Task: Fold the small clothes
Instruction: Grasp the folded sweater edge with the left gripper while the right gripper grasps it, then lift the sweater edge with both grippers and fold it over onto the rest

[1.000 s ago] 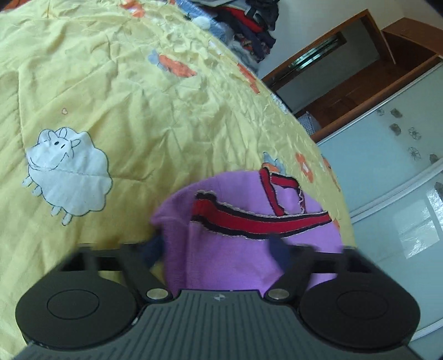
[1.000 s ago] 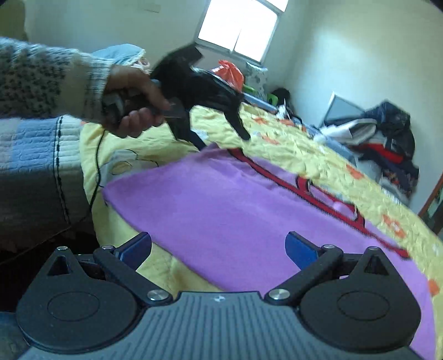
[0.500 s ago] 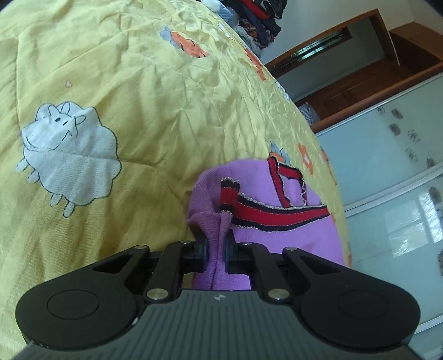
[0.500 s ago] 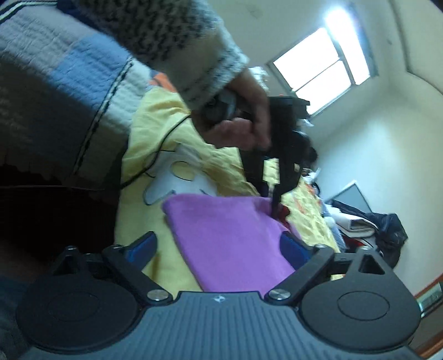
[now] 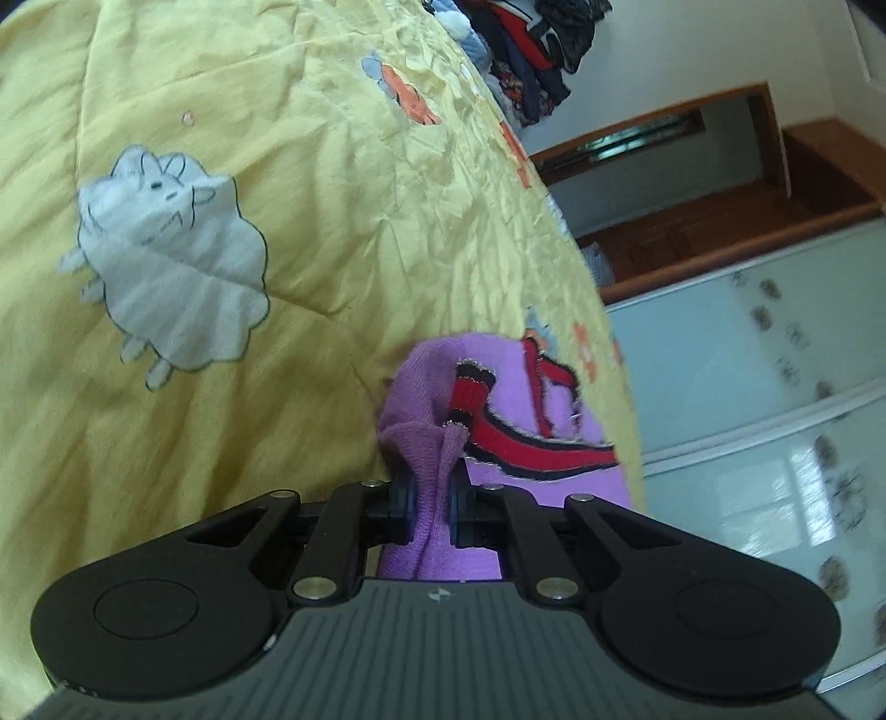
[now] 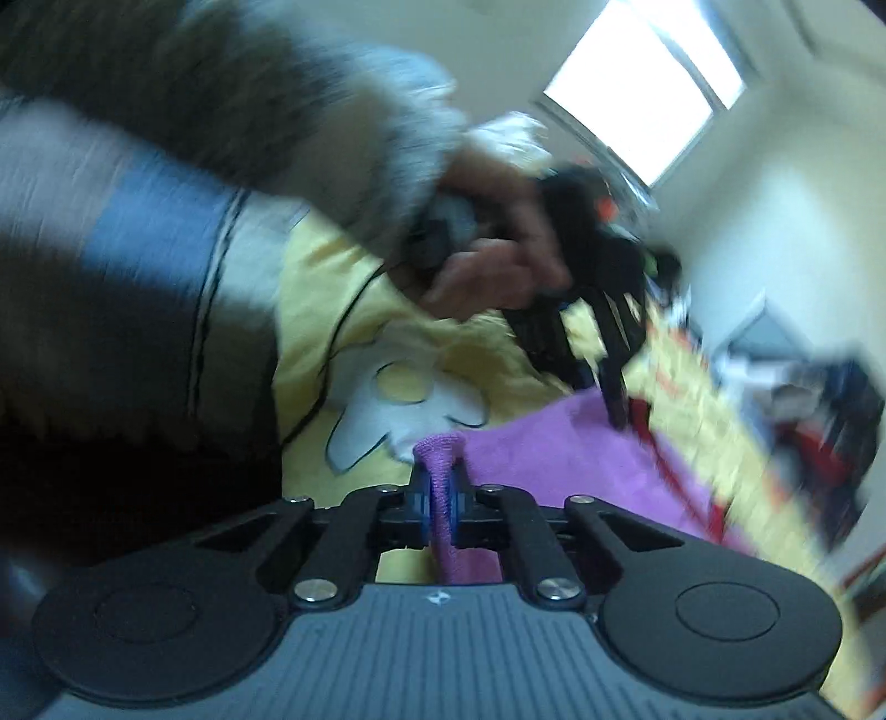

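Note:
A small purple garment [image 5: 498, 399] with red and black striped trim lies on a yellow bedspread [image 5: 310, 232]. My left gripper [image 5: 431, 507] is shut on a bunched purple fold near the striped trim. In the right wrist view the same purple garment [image 6: 559, 443] stretches away, and my right gripper [image 6: 440, 501] is shut on a pinched corner of it. Farther along the cloth a person's hand [image 6: 493, 260] holds the left gripper [image 6: 614, 410], its tips down at the garment's far edge. The right wrist view is blurred.
A white sheep print [image 5: 166, 260] marks the bedspread left of the garment. A heap of dark and red clothes [image 5: 531, 50] lies at the bed's far end. A wooden door frame [image 5: 698, 183] and pale glass wardrobe doors [image 5: 775, 387] stand to the right.
Both grippers went from open to shut on the purple garment: the left closed first on a fold by the striped trim, then the right on a near corner. The right view swung left.

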The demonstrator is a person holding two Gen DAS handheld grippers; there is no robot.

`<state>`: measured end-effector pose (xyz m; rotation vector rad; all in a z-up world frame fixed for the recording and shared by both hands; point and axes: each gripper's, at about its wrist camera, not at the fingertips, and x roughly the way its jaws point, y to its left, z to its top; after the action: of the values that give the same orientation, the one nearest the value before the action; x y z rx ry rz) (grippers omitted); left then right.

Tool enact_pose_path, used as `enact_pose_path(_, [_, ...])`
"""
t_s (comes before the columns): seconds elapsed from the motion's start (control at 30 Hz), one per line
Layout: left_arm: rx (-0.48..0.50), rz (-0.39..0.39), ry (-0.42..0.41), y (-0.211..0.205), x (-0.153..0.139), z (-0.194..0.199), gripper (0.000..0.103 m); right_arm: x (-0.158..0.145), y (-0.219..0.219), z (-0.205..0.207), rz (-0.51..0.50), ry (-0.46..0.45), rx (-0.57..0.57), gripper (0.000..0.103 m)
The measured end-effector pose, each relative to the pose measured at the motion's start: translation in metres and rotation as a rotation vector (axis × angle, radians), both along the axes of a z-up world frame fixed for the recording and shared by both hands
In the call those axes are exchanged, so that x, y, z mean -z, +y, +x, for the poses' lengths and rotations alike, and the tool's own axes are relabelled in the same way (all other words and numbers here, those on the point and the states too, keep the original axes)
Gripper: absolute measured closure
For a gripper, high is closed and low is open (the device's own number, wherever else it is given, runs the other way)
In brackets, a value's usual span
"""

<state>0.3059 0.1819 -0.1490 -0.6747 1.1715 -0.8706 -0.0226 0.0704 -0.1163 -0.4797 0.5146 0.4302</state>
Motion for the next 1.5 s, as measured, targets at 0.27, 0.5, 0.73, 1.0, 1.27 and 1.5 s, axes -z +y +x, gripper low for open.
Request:
enact_pose_path(0.27, [-0.032, -0.037, 0.004, -0.007, -0.013, -0.009, 0.093, -0.025, -0.08, 0.018, 0.46, 0.108, 0.148, 0.099])
enact_pose_path(0.5, [0.016, 0.01, -0.09, -0.056, -0.066, -0.019, 0.093, -0.052, -0.134, 0.01, 0.624, 0.034, 0.221, 0.099])
enact_pose_path(0.73, [0.157, 0.24, -0.295, -0.169, -0.129, -0.033, 0.093, -0.064, -0.208, -0.006, 0.71, -0.048, 0.356, 0.099])
enact_pose_path(1.0, [0.32, 0.511, -0.428, -0.305, -0.131, -0.059, 0.093, -0.05, -0.286, -0.027, 0.823, -0.071, 0.494, 0.099])
enact_pose_path(1.27, [0.378, 0.611, -0.483, -0.402, -0.12, -0.073, 0.093, -0.039, -0.354, -0.059, 0.927, -0.111, 0.596, 0.099])
enact_pose_path(1.5, [0.441, 0.614, -0.502, -0.473, -0.111, -0.102, 0.093, -0.029, -0.396, -0.093, 0.976, -0.146, 0.695, 0.099])
